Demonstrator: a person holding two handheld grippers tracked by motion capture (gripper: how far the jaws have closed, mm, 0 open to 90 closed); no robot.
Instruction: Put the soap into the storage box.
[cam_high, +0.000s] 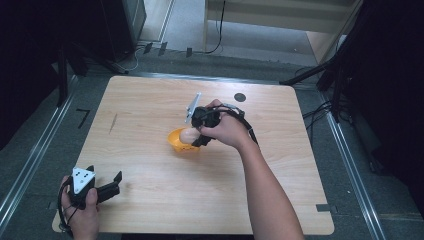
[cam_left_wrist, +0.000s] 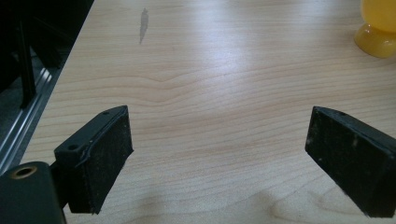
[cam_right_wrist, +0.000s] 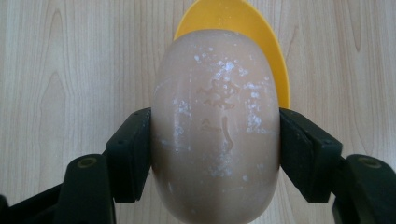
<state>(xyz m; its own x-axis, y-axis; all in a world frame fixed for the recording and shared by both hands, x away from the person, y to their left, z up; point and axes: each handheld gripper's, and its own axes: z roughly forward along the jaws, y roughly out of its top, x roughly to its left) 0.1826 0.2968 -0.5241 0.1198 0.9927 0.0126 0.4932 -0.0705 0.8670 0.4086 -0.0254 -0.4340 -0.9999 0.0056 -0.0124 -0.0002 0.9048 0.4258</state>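
Note:
A beige oval soap bar (cam_right_wrist: 215, 126) with a stamped mark is clamped between the two black jaws of my right gripper (cam_right_wrist: 215, 149), which is shut on it. The soap (cam_high: 188, 135) hangs just over a yellow dish (cam_high: 176, 142) at the table's middle; the dish (cam_right_wrist: 243, 28) shows behind the soap. My right gripper (cam_high: 197, 135) points down and left over the dish. My left gripper (cam_high: 117, 181) rests open near the front left corner, its jaws wide apart with nothing between them. The yellow dish (cam_left_wrist: 379, 28) sits far off at the upper right of the left gripper view.
The wooden table (cam_high: 150, 100) has a small dark round mark (cam_high: 240, 97) near its far edge and a thin dark streak (cam_high: 113, 123) at the left. Metal rails (cam_high: 30, 150) run along both sides. Dark stands and cables stand around the table.

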